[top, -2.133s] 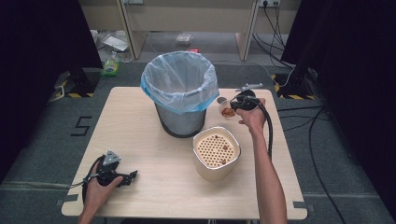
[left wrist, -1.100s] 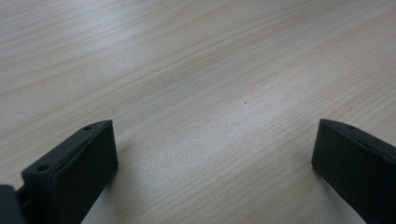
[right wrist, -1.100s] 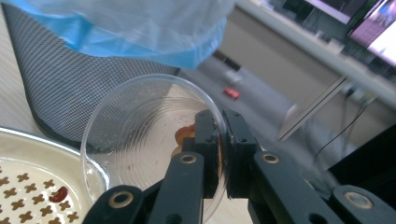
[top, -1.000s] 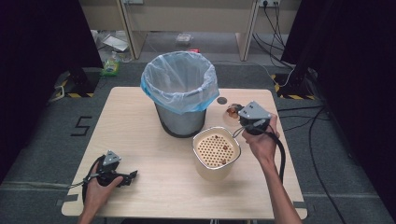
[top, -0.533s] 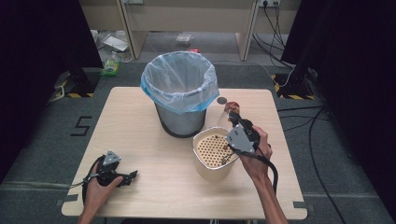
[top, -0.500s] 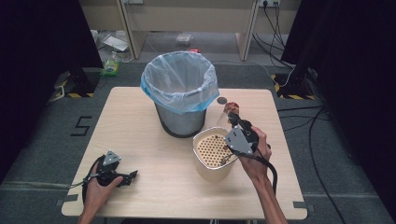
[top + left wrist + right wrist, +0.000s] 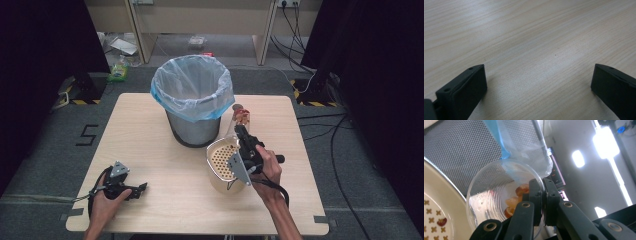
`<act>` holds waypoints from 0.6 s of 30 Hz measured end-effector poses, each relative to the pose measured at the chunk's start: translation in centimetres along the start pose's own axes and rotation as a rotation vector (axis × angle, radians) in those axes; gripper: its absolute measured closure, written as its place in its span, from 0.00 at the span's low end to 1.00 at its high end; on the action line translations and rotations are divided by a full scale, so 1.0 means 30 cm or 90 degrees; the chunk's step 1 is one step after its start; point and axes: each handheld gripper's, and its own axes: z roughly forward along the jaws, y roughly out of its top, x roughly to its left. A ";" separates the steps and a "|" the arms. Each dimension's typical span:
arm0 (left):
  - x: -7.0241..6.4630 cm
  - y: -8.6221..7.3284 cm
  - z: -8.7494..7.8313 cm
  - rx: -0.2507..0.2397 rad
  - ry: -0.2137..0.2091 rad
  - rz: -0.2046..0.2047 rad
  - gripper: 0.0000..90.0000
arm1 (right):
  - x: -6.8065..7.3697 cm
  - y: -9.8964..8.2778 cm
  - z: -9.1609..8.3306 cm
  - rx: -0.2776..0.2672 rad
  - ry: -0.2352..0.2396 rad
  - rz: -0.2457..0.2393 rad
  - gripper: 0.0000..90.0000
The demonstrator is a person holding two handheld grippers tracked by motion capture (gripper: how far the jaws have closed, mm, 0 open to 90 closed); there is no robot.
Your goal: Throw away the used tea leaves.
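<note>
Clear plastic cup: clamped by its rim in the right gripper, whose two black jaws are closed on the thin wall, one inside and one outside. The cup is tipped on its side above the far edge of the cream strainer bowl, just beside the bin. It is transparent, round and ribbed in rings at the base, with water drops on its inner wall. Several red and amber pieces of food lie inside against the lower wall; their kind cannot be made out. The jaws hide part of the cup's rim.

The right hand holds the gripper over the bowl's right side. The bowl is cream plastic with a perforated insert of small cross-shaped holes; one dark red piece lies on the insert. The gripper view cuts off most of the bowl.

The bin is a grey metal mesh cylinder lined with a pale blue plastic bag folded over the rim. It stands on the far middle of the table, which is light wood-grain laminate.

Left gripper: jaws spread wide, holding nothing, resting low over bare tabletop at the near left corner, well apart from the bowl. The left hand grips it. In its own view both jaw tips are cut off by the frame edges.
</note>
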 end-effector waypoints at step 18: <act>0.000 0.000 0.000 0.000 0.000 0.000 0.00 | 0.054 0.016 -0.007 0.001 -0.037 -0.117 0.98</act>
